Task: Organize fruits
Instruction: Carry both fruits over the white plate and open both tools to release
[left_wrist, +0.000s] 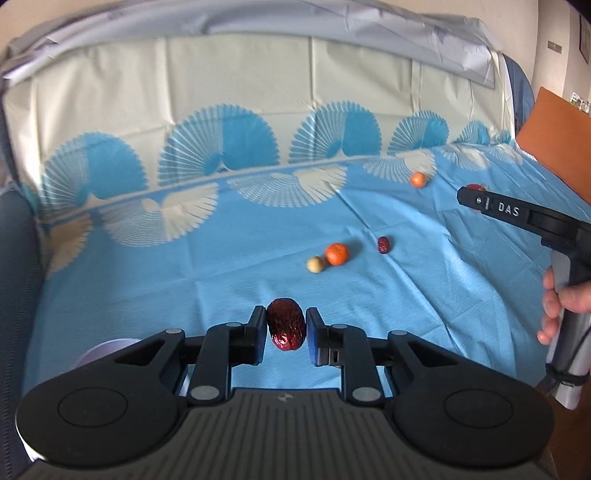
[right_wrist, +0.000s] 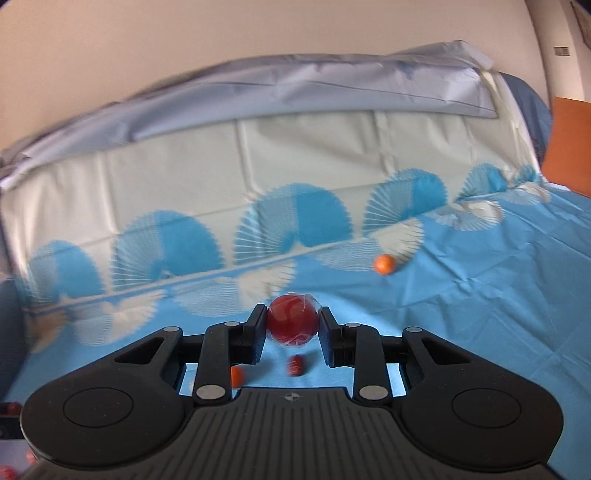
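My left gripper (left_wrist: 286, 328) is shut on a wrinkled dark red date (left_wrist: 286, 324), held above the blue tablecloth (left_wrist: 406, 295). My right gripper (right_wrist: 291, 325) is shut on a round red fruit in clear wrap (right_wrist: 292, 321), held above the cloth; it also shows at the right of the left wrist view (left_wrist: 471, 192). On the cloth lie a tangerine (left_wrist: 337, 253), a small beige round fruit (left_wrist: 316, 264), a second date (left_wrist: 384, 244) and a far small orange (left_wrist: 418, 179), which the right wrist view also shows (right_wrist: 385, 264).
A white round container (left_wrist: 107, 350) shows partly behind my left gripper's left side. The cloth rises up a backrest (left_wrist: 258, 92) at the far edge. An orange board (left_wrist: 557, 136) stands at the right. A dark cushion (left_wrist: 18, 258) borders the left.
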